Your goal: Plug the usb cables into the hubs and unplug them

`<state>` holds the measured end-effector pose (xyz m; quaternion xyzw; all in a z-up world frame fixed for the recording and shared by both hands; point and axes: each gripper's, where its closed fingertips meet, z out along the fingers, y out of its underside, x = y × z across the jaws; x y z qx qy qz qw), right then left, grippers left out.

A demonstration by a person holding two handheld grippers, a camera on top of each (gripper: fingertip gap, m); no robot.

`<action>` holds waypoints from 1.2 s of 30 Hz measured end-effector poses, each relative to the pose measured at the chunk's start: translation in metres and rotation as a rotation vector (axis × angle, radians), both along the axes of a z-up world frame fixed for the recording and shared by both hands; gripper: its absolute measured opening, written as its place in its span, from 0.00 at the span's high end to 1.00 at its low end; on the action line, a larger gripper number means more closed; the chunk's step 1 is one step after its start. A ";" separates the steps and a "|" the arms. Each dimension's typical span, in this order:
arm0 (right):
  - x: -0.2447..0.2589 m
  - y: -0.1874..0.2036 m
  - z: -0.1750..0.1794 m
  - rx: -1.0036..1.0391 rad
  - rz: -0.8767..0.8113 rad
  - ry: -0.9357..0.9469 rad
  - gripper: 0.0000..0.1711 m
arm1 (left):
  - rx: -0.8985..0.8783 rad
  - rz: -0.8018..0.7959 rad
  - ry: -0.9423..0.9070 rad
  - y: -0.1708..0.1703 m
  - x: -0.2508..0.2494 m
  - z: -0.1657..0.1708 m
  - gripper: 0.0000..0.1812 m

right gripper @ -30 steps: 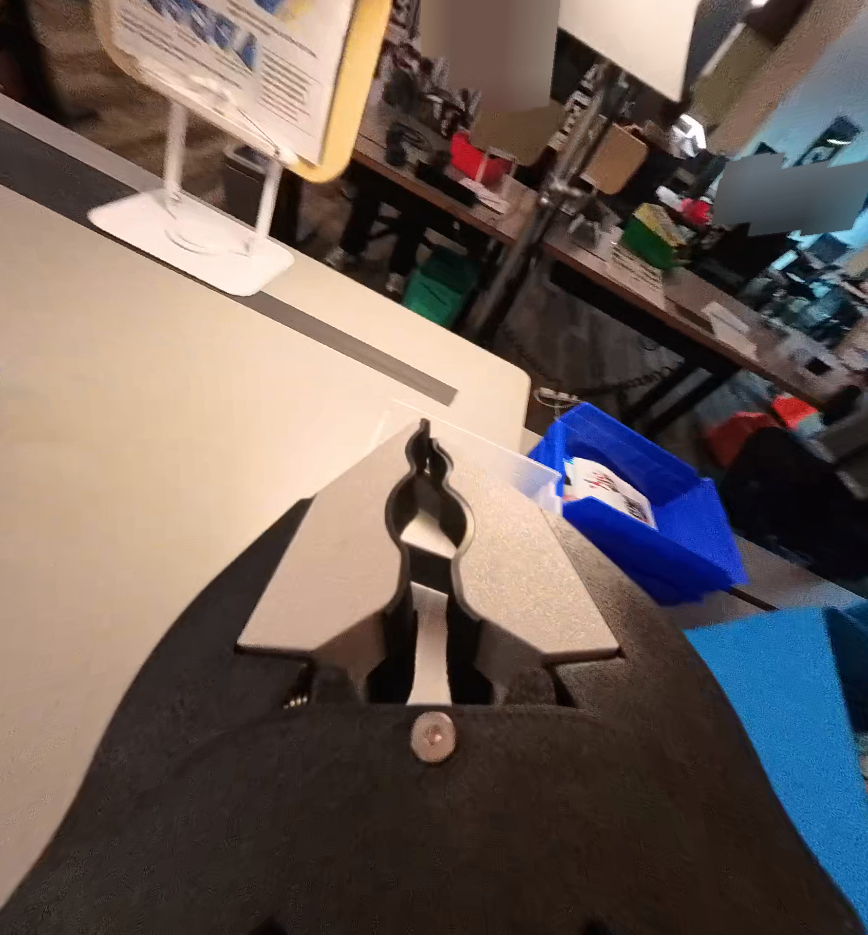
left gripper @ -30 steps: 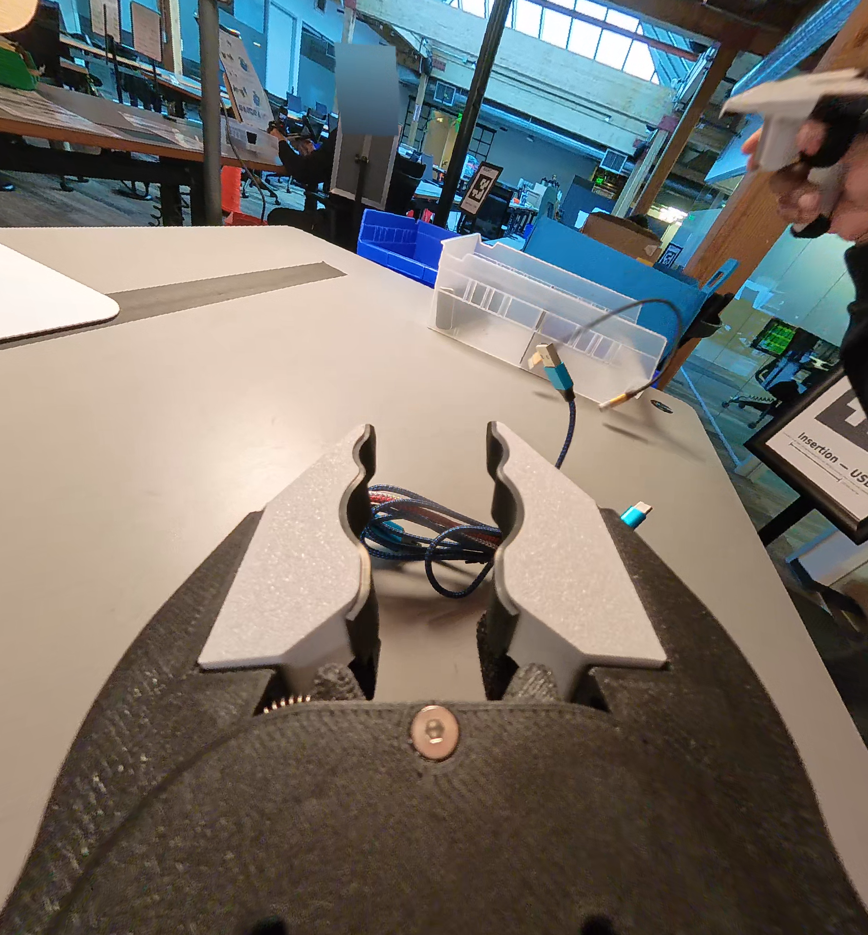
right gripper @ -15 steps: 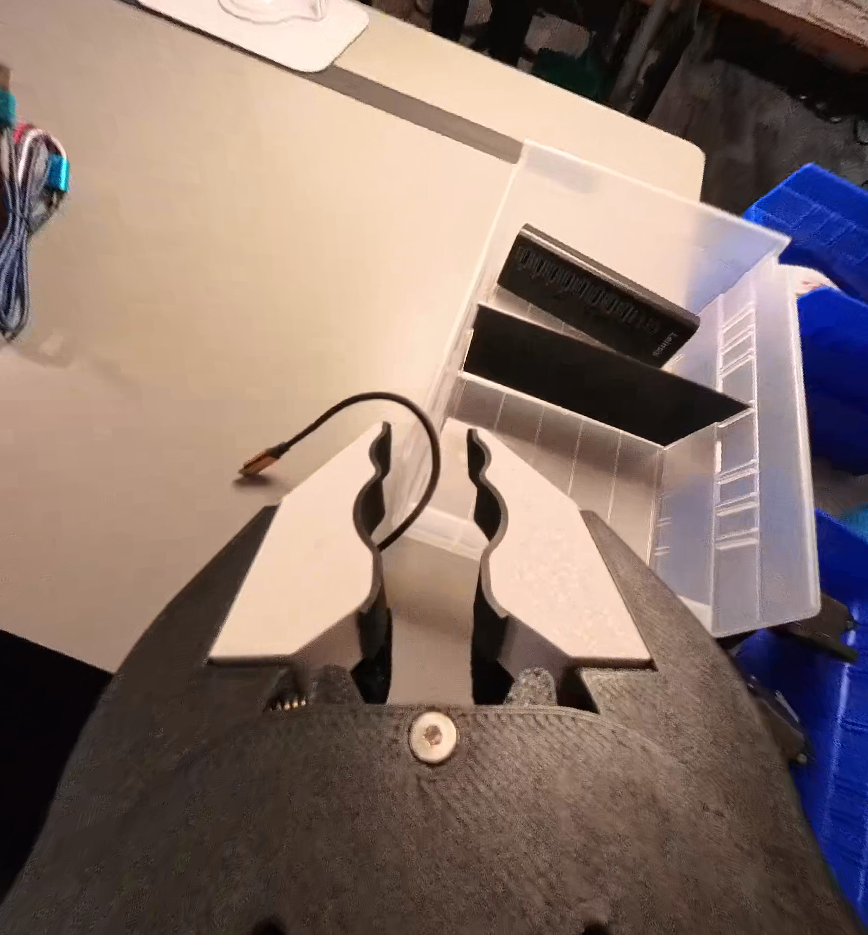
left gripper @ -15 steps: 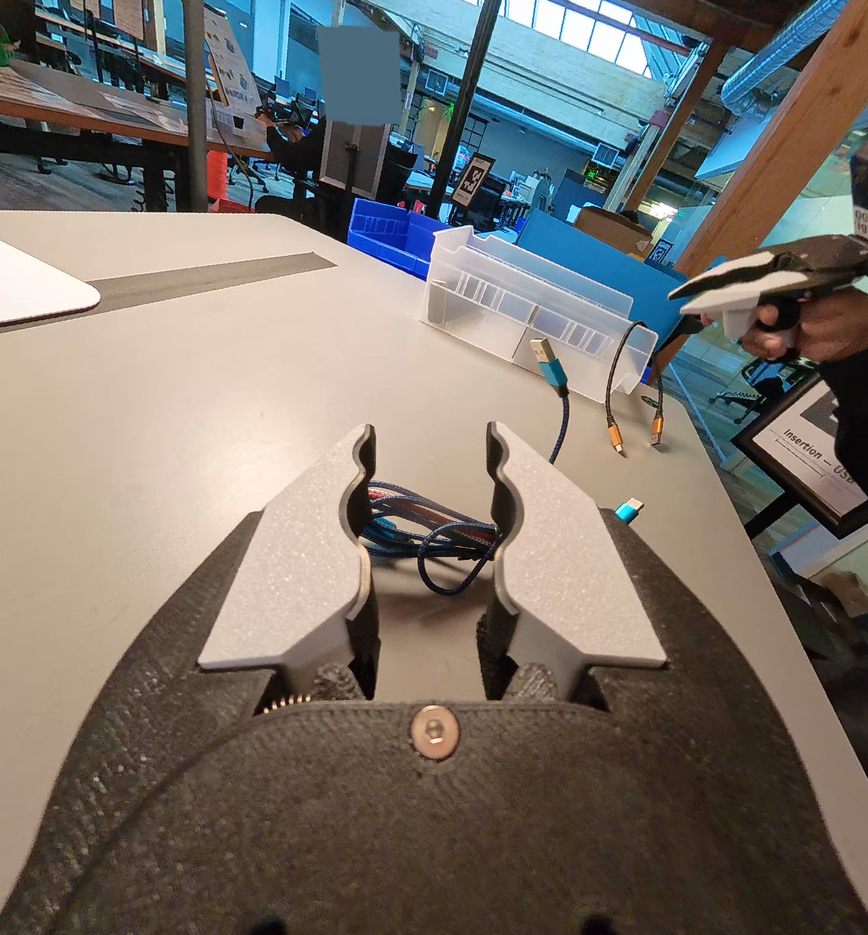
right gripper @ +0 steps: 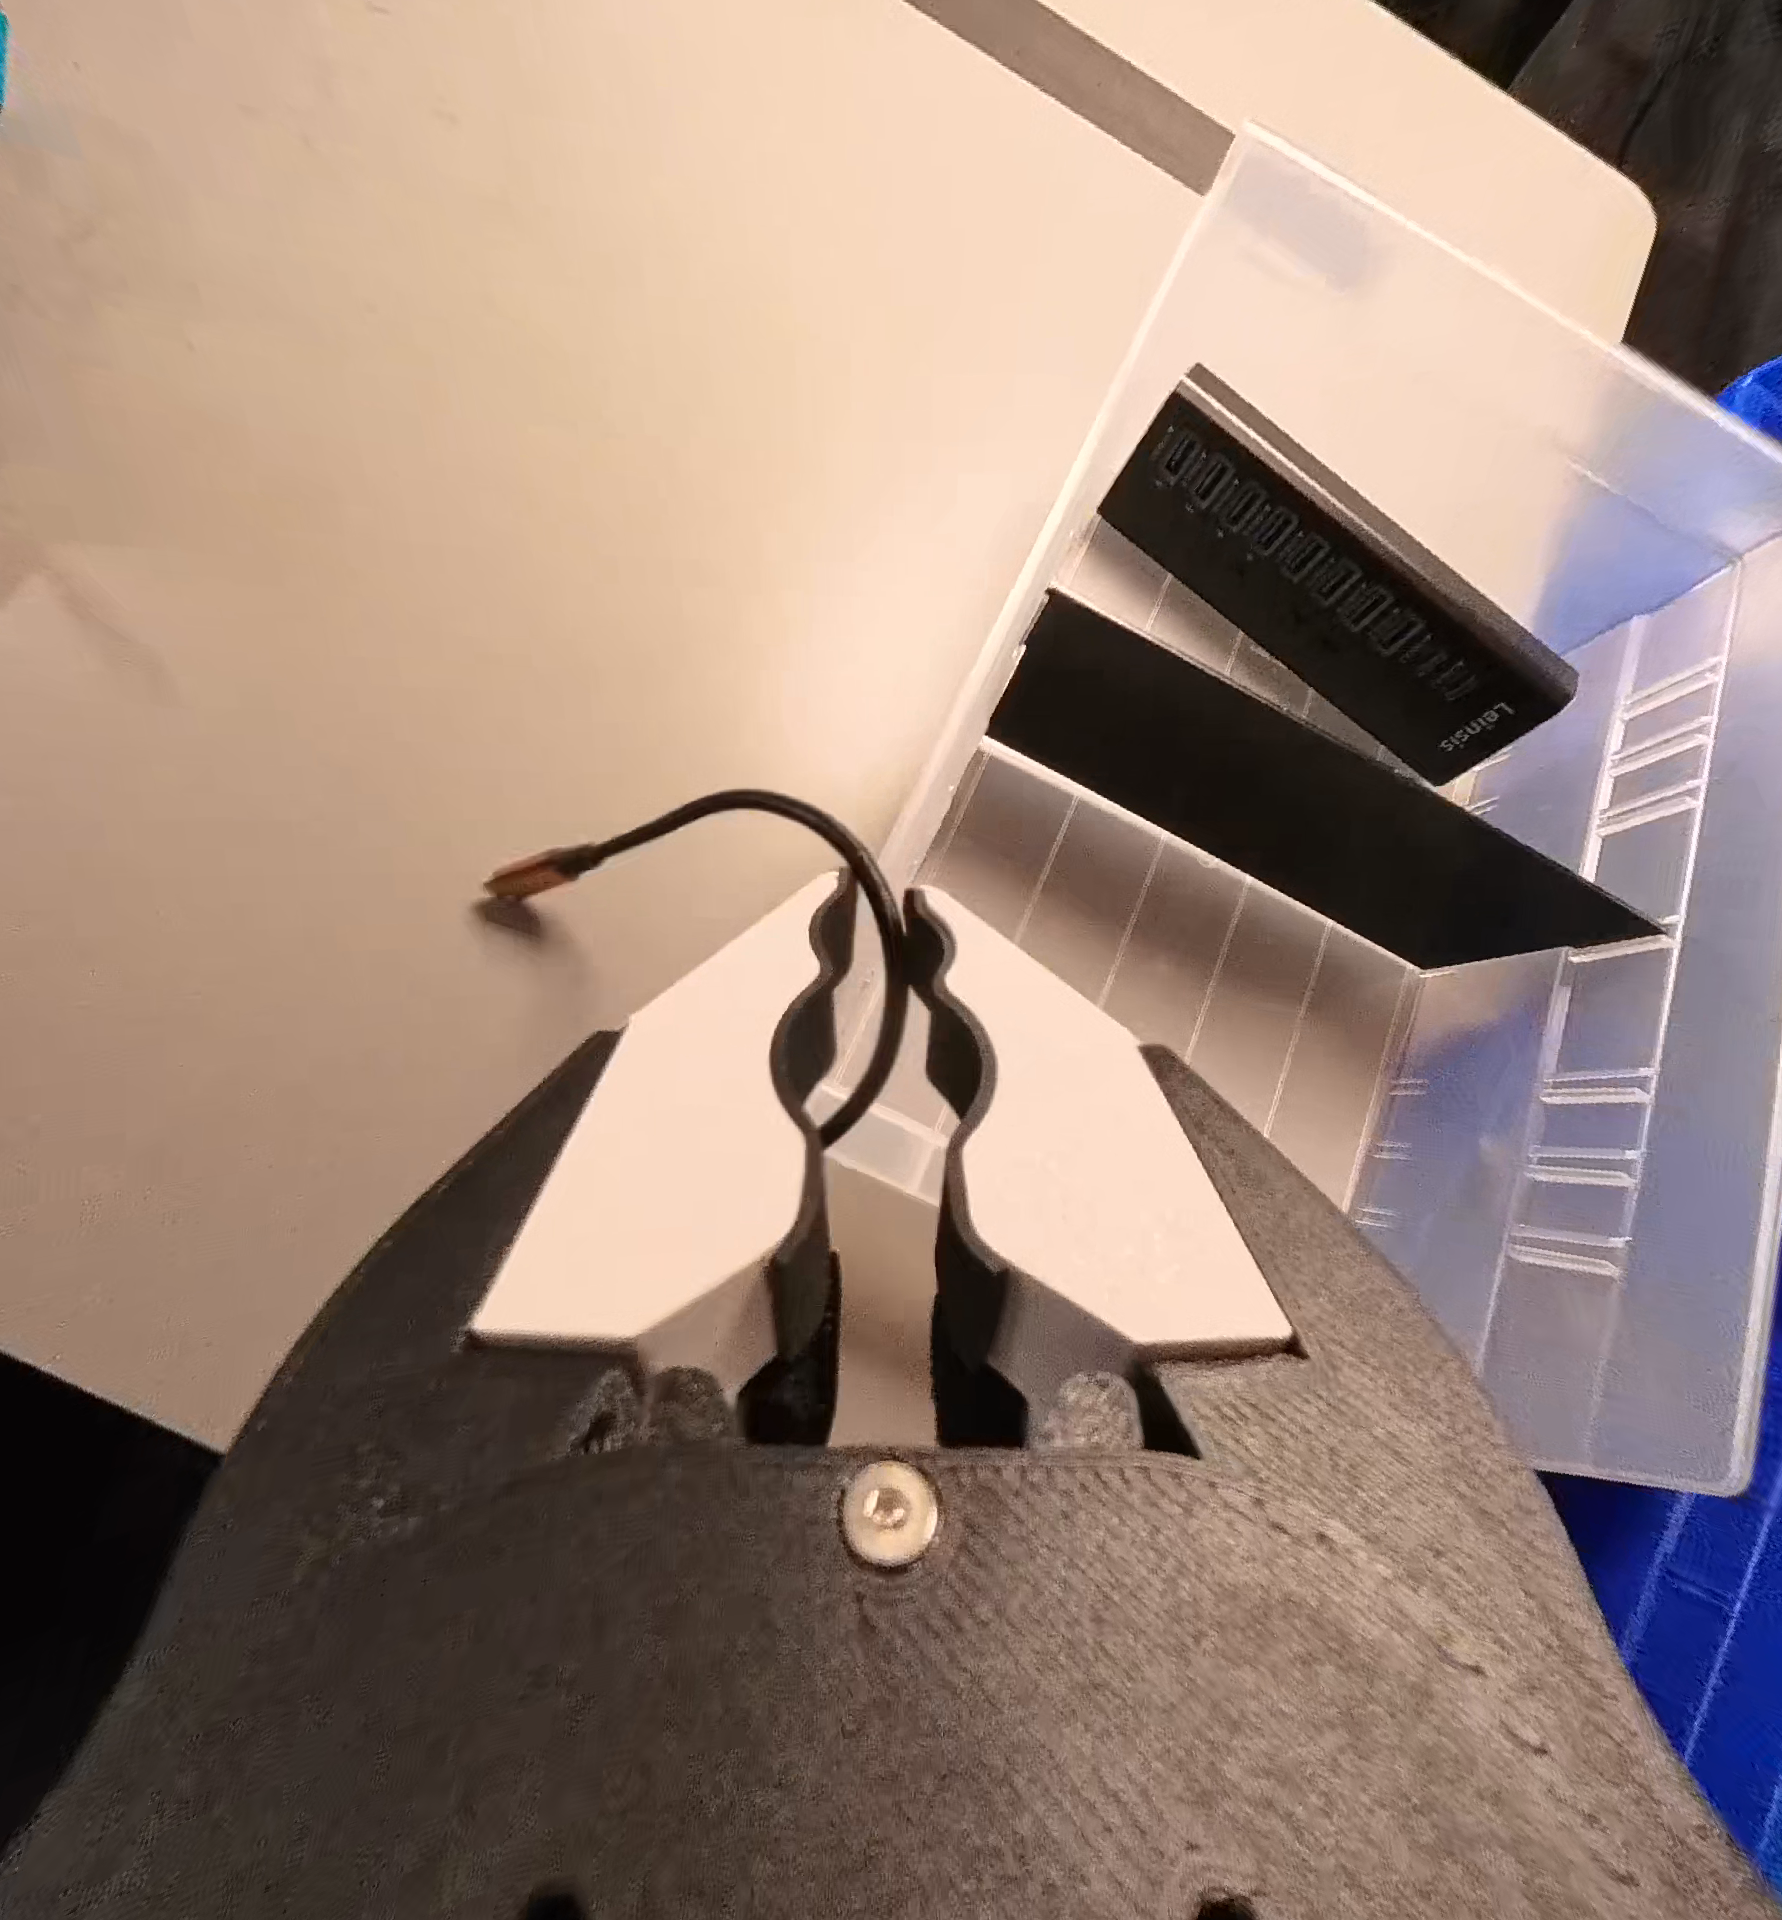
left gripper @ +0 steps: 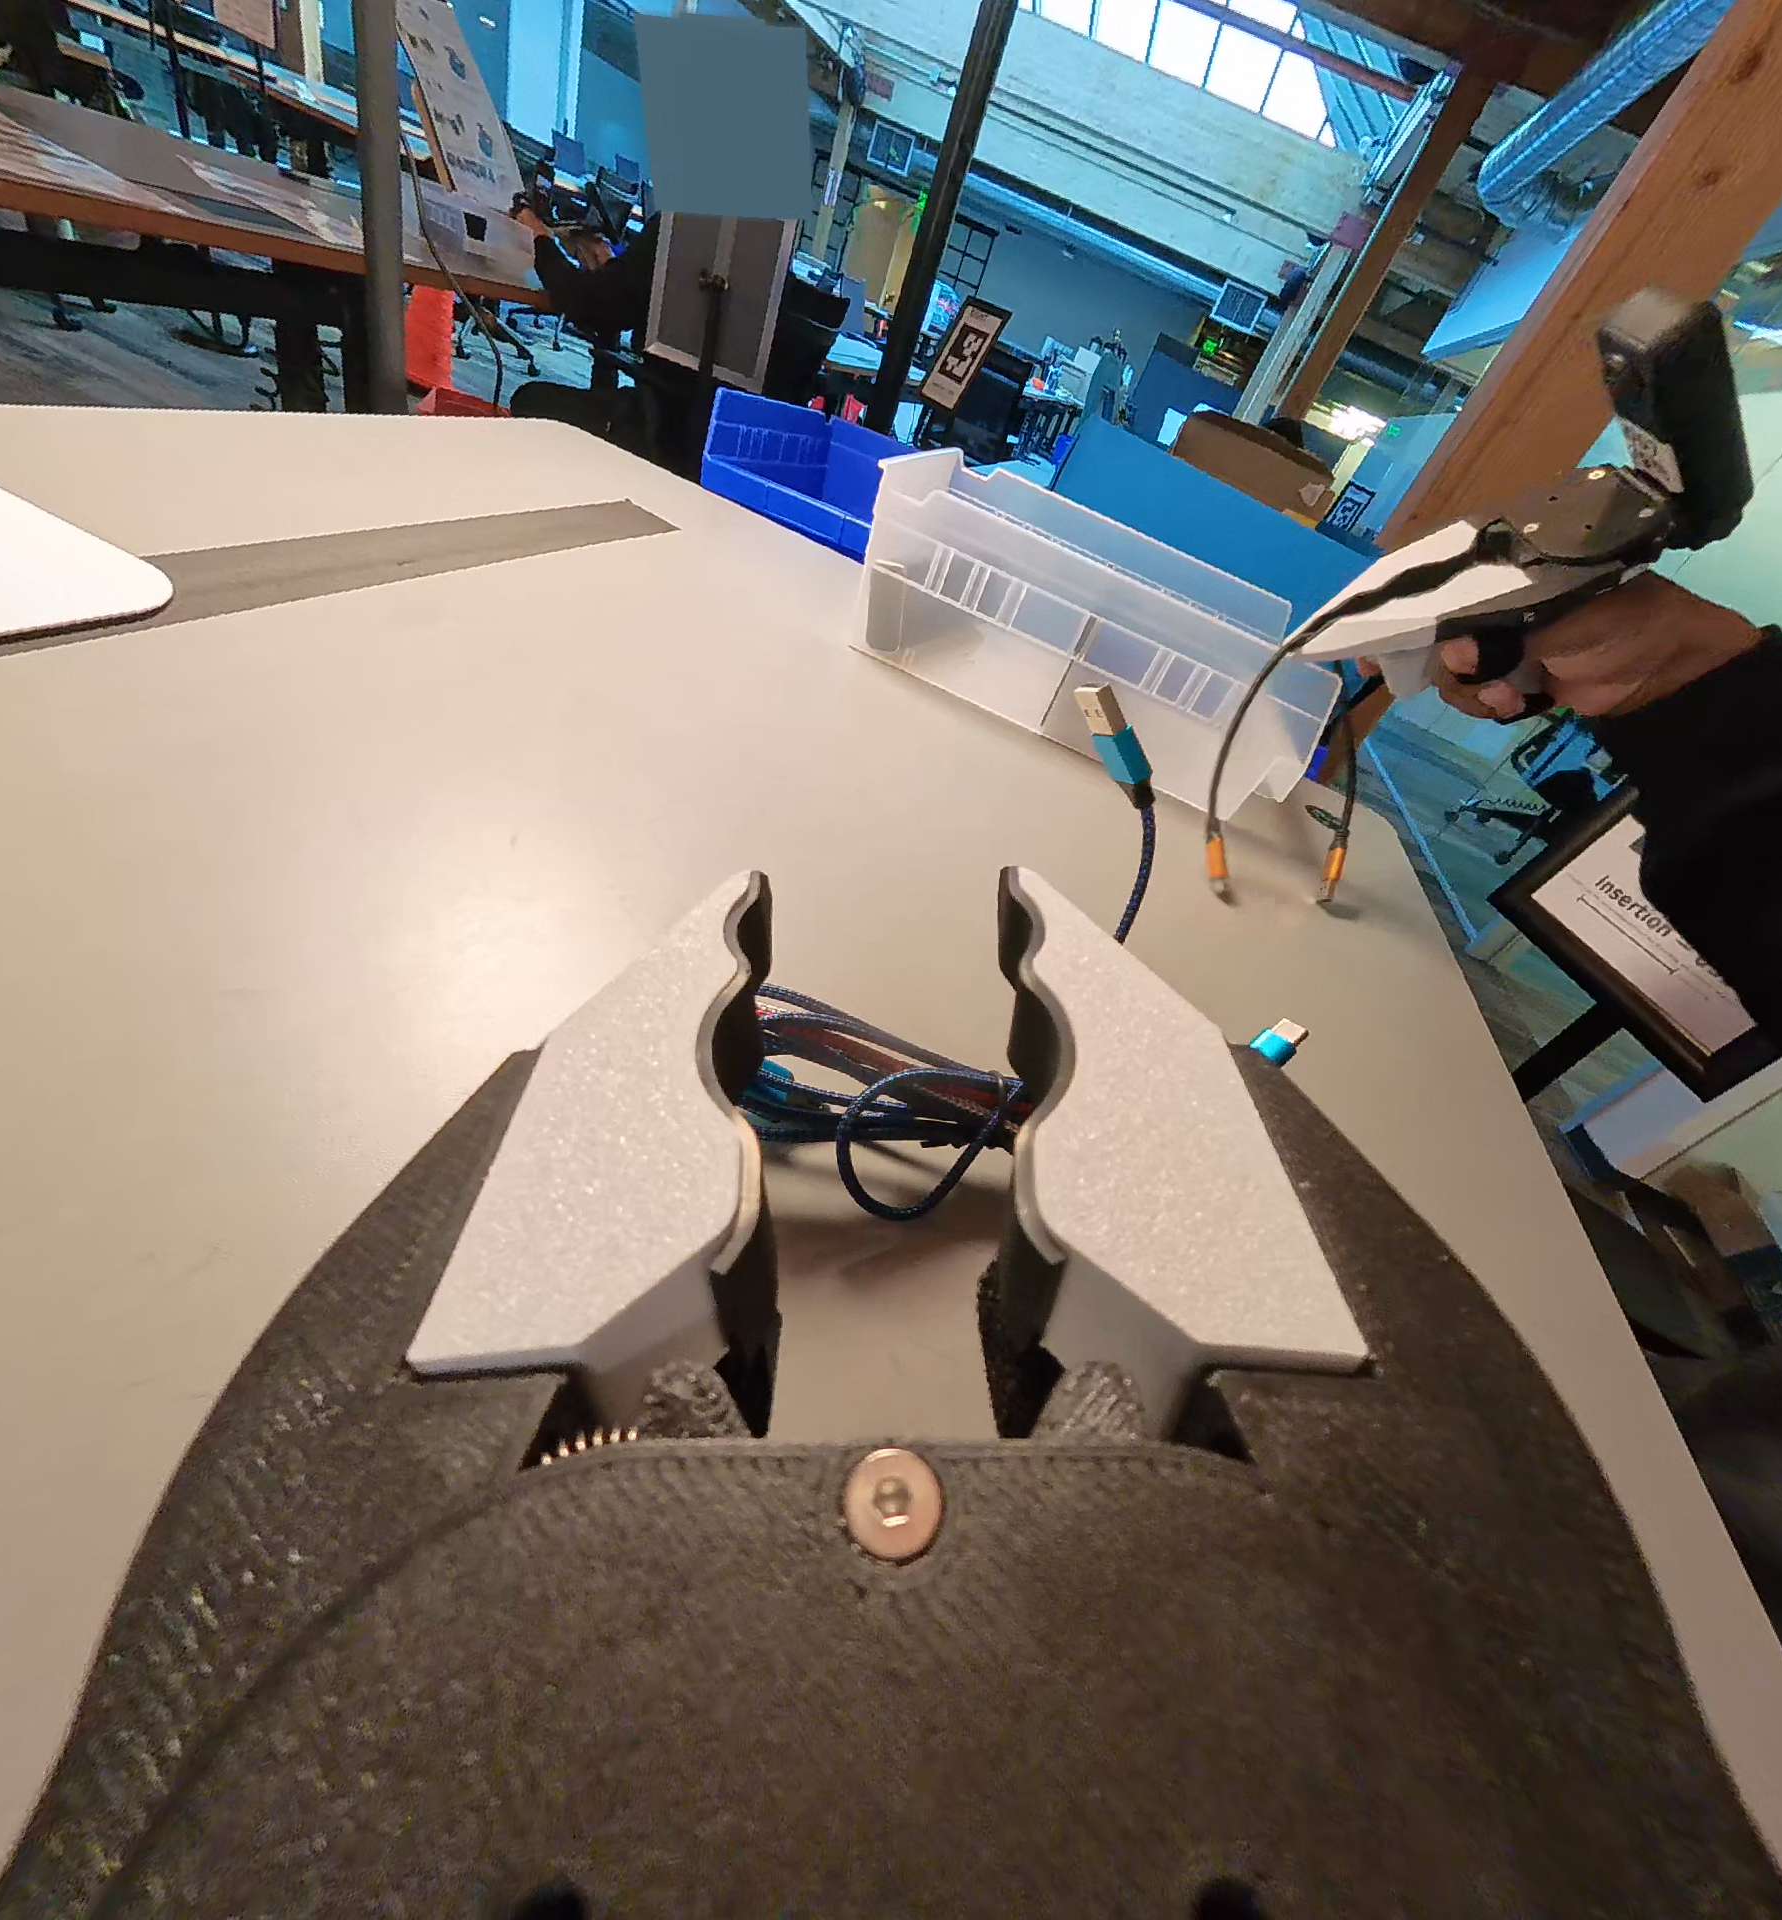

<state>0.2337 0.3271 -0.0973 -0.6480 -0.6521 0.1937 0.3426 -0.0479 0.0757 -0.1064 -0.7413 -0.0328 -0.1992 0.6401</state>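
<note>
While the right gripper [right gripper: 882, 904] pinches a black cable [right gripper: 762, 821] at its tips, the left gripper [left gripper: 879, 914] stands open over a braided bundle [left gripper: 866, 1091].

Cable arcs left, its orange plug [right gripper: 528, 868] just above the table [right gripper: 451, 416]. Beside it sits a clear ribbed bin [right gripper: 1552, 1039] holding two flat black hubs [right gripper: 1323, 582], tilted; one shows a port row. Blue bin [left gripper: 793, 468] beyond. One braided end rises with a teal USB plug [left gripper: 1110, 732].
</note>
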 end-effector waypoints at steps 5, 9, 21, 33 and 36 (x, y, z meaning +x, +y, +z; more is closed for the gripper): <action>0.004 0.002 0.030 0.041 -0.002 0.077 0.98 | -0.002 0.000 -0.017 0.000 -0.002 0.000 0.75; 0.008 0.012 0.088 0.072 -0.013 0.252 0.99 | -0.003 -0.001 -0.020 0.000 -0.002 0.000 0.75; 0.024 0.074 0.101 0.143 -0.161 0.239 0.99 | -0.004 -0.001 -0.017 0.001 -0.002 -0.001 0.75; 0.051 0.158 -0.018 0.053 -0.438 -0.052 0.82 | -0.004 0.000 -0.023 0.000 -0.002 -0.001 0.75; 0.050 0.156 0.004 0.108 -0.454 0.012 0.81 | -0.005 0.001 -0.033 0.001 -0.003 -0.001 0.75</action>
